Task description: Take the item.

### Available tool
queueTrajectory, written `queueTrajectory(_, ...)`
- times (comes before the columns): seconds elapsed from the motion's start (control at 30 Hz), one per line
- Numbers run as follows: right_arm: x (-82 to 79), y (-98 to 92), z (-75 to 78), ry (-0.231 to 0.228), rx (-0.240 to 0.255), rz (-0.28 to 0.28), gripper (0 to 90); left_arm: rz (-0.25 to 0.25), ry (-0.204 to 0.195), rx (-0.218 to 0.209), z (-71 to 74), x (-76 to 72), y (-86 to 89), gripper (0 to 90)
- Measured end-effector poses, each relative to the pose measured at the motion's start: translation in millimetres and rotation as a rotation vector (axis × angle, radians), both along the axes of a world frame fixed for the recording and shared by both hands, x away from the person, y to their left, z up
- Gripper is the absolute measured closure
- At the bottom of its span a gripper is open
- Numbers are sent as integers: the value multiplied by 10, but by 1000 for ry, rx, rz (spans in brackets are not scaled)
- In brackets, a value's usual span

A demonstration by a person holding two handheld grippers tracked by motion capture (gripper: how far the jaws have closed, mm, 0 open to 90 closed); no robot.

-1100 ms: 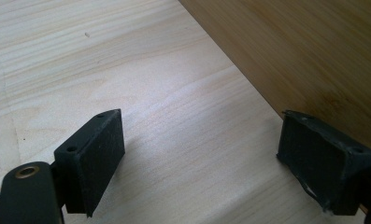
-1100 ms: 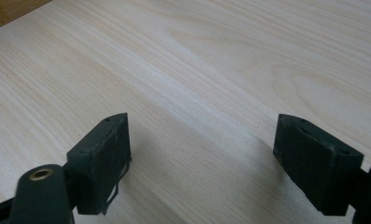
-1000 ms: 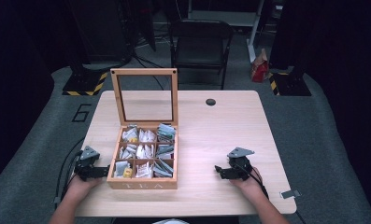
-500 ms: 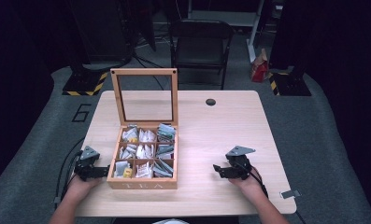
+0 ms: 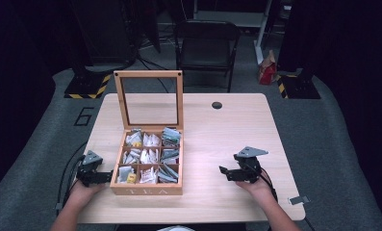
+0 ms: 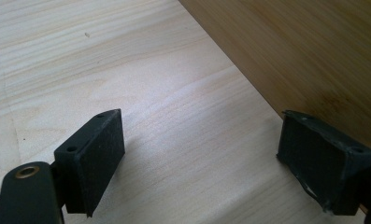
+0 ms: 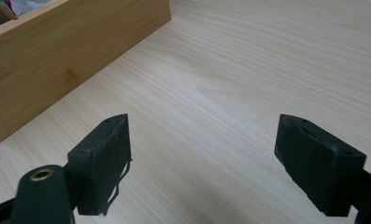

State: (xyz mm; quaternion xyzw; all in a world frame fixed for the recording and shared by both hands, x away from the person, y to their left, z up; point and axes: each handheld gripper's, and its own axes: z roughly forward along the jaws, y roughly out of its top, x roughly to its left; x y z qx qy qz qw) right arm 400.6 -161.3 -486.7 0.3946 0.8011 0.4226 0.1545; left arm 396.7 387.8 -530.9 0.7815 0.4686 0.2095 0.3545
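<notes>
- On the table (image 5: 217, 139), the open tea box (image 5: 147, 185) sits near your front edge.
- Your left gripper (image 5: 104, 177) is beside its left wall, jaws spread, empty.
- Your right gripper (image 5: 223, 172), well apart from it, has just opened wider, nothing between.

Tea box (image 5: 147, 185) on the table (image 5: 217, 134) left of centre near the front edge, lid (image 5: 148, 98) upright at its far side, packets (image 5: 150, 156) in its compartments, left gripper (image 5: 107, 176) touching its left wall, right gripper (image 5: 223, 171) well apart to its right, chair (image 5: 205, 45) beyond the far edge
</notes>
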Motion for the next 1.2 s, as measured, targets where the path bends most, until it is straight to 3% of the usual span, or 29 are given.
queueTrajectory(0.3, -23, 61, 125, 0, 22, 28, 161, 1, 1, -4, -2, 0, -2, 143)
queueTrajectory(0.5, -71, 185, 188, 4, 28, 74, 154, 0, 1, -4, -1, 0, -2, 143)
queueTrajectory(0.97, -131, 501, 293, 0, -8, 179, 200, -1, 5, -1, 3, -1, 0, 143)
queueTrajectory(1.2, -147, 613, 319, 5, -6, 204, 230, 0, 1, -4, -1, 0, -2, 143)
